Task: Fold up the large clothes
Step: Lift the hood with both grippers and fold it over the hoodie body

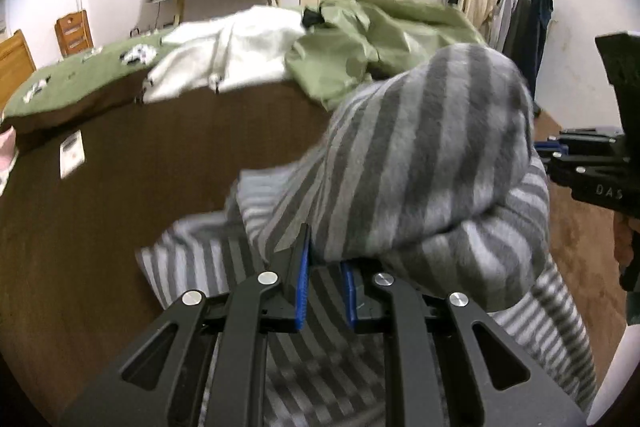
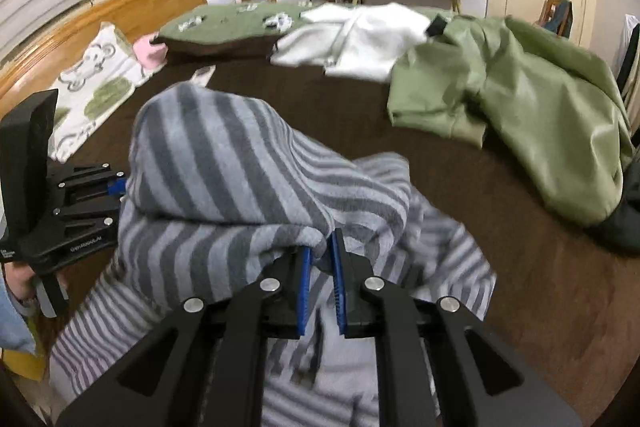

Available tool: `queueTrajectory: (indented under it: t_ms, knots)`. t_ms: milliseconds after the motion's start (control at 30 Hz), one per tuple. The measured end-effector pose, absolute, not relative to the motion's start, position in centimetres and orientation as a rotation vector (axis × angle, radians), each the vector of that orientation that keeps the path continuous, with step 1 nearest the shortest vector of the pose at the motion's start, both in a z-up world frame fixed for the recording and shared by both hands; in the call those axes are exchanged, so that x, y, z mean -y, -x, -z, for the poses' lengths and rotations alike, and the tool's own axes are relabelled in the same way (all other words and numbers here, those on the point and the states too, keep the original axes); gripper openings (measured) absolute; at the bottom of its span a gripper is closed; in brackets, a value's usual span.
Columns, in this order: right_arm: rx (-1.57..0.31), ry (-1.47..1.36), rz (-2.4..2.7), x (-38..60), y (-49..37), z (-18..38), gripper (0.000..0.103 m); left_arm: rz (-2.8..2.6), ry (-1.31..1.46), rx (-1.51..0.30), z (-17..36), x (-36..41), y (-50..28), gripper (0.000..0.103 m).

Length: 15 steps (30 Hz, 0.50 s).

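Starting at my left, the left gripper (image 1: 325, 259) has its blue pads (image 1: 301, 287) drawn in narrow, and the grey striped fleece garment (image 1: 420, 155) is pinched between them near the tips. From that pinch the cloth rises in a rounded hump above and to the right of the fingers, and the rest trails down under the gripper onto the dark brown bedspread (image 1: 120, 195). In this view the fabric covers the tips, so I judge the hold by the cloth bunching right at the pads.

Moving right, the right gripper (image 2: 320, 247) is likewise nearly closed, its blue pads (image 2: 304, 291) clamped on a fold of the same striped garment (image 2: 224, 163). Here the hump sits above and to the left of the fingers, spanning the gap between my two tools, while loose striped cloth lies beneath and to the right of the jaws on the bedspread (image 2: 520, 227).

In the right wrist view I can see the left gripper (image 2: 116, 187) at the far left edge, touching the garment's side, with a hand (image 2: 20, 279) on its grip.

Further back on the bed lie a white garment (image 2: 360, 39) and, to its right, an olive green jacket (image 2: 540, 99), both well apart from the fleece.
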State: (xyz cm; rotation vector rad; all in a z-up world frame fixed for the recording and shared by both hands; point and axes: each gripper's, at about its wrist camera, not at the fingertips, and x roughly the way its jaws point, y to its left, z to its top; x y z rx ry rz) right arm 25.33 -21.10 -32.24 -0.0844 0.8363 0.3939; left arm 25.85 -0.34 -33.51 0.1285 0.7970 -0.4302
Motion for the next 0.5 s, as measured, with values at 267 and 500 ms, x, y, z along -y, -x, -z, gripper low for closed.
queueTrajectory:
  t_ms: [267,500]
  knots:
    - [-0.977,0.105,-0.398,20.7,-22.4,38.1,0.011,0.417,-0.139,-0.902,38.7,0.8,-22.9,0.019]
    - [-1.028,0.056,-0.376,21.0,-22.2,40.4,0.014,0.422,-0.121,-0.936,40.2,0.2,-23.0,0.04]
